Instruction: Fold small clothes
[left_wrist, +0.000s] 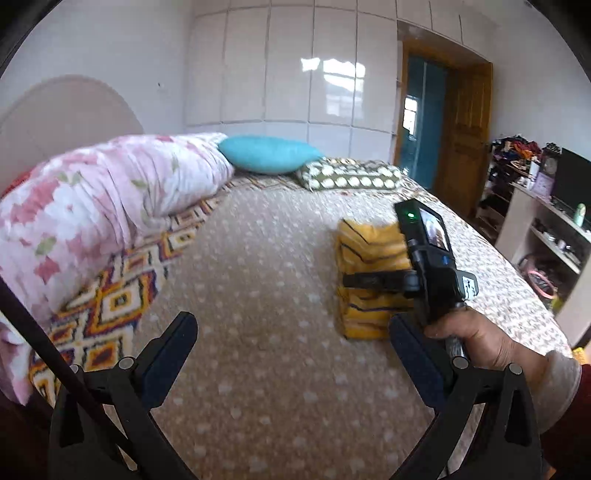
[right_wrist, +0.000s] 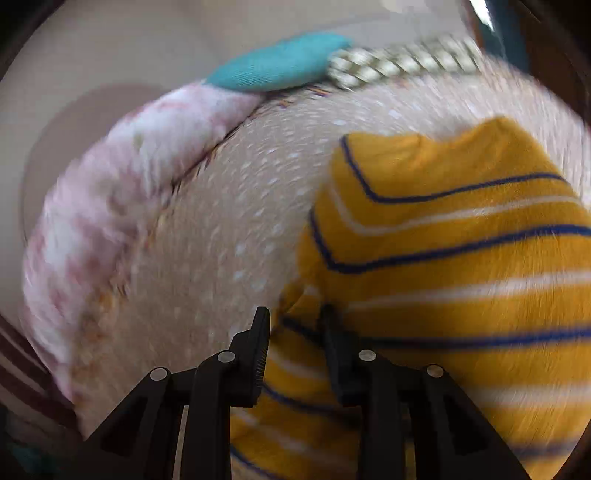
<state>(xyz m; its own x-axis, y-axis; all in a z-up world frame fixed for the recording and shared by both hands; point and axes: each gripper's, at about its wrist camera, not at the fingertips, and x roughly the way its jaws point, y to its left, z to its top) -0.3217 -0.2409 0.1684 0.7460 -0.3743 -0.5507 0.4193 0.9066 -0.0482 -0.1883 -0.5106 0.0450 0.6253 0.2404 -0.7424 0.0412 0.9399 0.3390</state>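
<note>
Folded yellow striped garment (left_wrist: 369, 284) lies on the dotted beige bedspread (left_wrist: 258, 295), right of the bed's middle, in a white-walled bedroom. Beyond it sit a turquoise pillow (left_wrist: 267, 154) and a pink floral quilt (left_wrist: 110, 192). The right gripper (right_wrist: 295, 332) pinches the knit's near edge between its fingers. The left gripper (left_wrist: 291, 332) hangs spread wide over bare bedspread.
</note>
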